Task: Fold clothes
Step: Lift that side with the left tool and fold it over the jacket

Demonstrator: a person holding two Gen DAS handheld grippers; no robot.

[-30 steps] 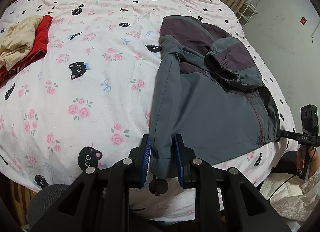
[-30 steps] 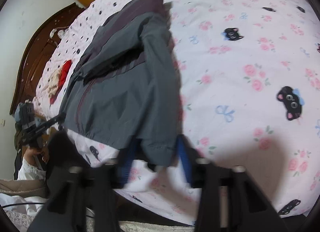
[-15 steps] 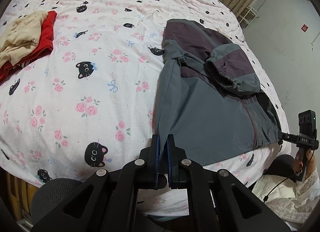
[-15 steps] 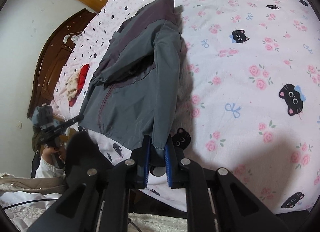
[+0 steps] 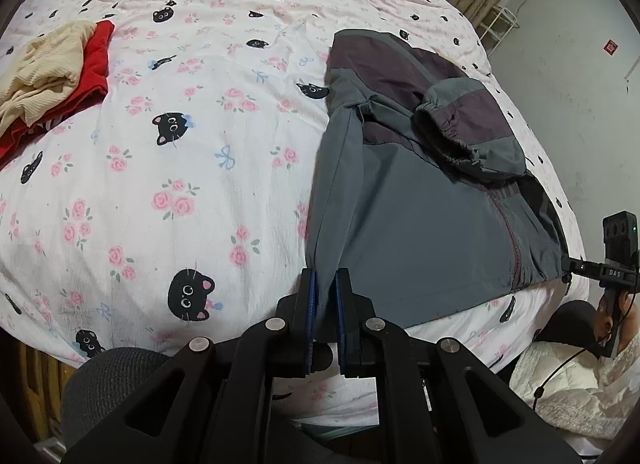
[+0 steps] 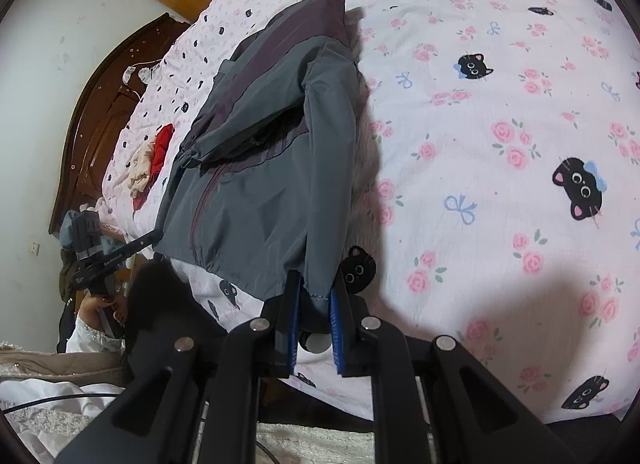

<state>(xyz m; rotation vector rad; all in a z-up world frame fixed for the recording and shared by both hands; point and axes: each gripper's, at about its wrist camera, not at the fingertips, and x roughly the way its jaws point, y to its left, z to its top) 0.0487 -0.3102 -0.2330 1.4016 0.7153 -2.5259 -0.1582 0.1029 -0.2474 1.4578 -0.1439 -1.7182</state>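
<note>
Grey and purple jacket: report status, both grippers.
Left gripper and right gripper each clamp a hem corner. Grey and purple nylon jacket flat on cat-print bedsheet, sleeve folded in. Nothing in the way.

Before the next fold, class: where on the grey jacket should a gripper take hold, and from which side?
Grip the grey jacket at its hem corners, coming from the bed's near edge. The hem lies straight along that edge, so the thin fabric slips between the fingers. Both grippers hold it so.

One grey jacket (image 5: 420,215), one red garment (image 5: 94,63), one cream garment (image 5: 44,63), two grippers (image 5: 324,284).
</note>
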